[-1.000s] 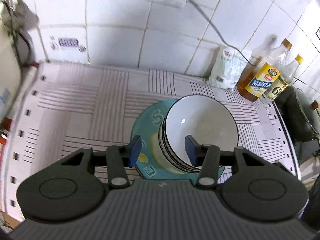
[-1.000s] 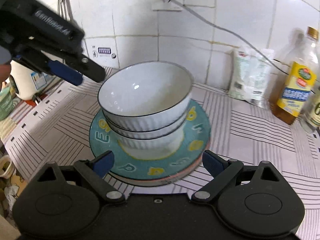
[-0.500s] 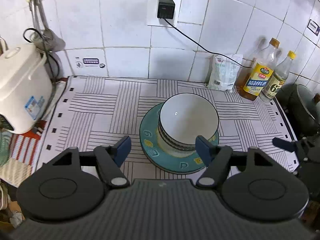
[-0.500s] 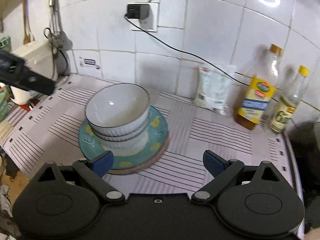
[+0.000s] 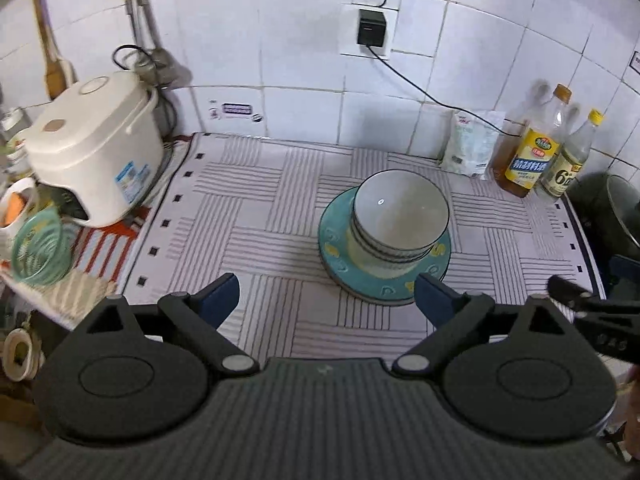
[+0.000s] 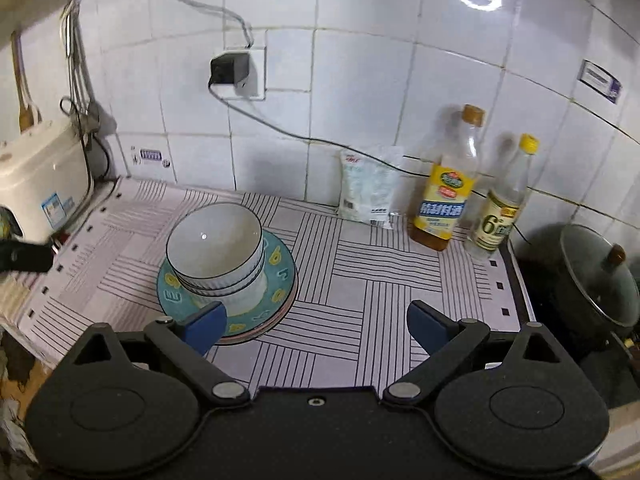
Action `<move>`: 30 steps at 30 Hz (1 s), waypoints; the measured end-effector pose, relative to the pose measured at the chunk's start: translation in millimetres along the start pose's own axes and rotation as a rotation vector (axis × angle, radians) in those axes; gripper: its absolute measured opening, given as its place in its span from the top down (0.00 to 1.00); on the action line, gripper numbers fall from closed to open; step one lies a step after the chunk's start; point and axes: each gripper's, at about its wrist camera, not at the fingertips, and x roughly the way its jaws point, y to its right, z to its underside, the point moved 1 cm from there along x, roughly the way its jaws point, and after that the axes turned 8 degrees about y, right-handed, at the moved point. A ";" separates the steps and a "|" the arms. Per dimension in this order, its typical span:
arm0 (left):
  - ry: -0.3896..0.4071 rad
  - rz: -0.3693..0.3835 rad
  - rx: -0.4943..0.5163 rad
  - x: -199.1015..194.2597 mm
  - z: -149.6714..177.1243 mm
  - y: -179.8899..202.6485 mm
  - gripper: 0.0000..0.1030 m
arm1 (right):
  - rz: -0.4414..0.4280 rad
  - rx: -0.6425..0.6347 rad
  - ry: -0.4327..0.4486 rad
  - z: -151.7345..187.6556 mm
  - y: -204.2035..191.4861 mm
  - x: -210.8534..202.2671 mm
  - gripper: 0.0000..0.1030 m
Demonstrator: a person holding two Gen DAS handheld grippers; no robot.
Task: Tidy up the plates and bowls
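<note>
A stack of white ribbed bowls with dark rims (image 5: 400,216) sits on a teal plate with yellow letters (image 5: 336,256), itself stacked on a pinkish plate, on the striped mat. The bowls (image 6: 216,244) and teal plate (image 6: 280,276) also show in the right wrist view, with the pinkish plate's rim (image 6: 286,306) under them. My left gripper (image 5: 326,294) is open and empty, held back from the stack, above the mat's near side. My right gripper (image 6: 316,326) is open and empty, near and to the right of the stack. Its tip (image 5: 568,288) shows at the right of the left wrist view.
A white rice cooker (image 5: 92,148) stands at the left, with a green basket (image 5: 36,246) in front of it. A white bag (image 6: 368,188), two bottles (image 6: 444,192) and a dark lidded pot (image 6: 596,280) stand at the back right. A cable runs from the wall socket (image 6: 232,70).
Both grippers have pulled back and up from the stack, and the left gripper's jaws have opened wider. The bowls and plates have stayed in place.
</note>
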 end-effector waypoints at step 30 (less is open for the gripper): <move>0.056 -0.045 0.067 -57.9 35.4 15.9 0.08 | 0.028 -0.014 0.126 22.6 2.7 -98.7 0.04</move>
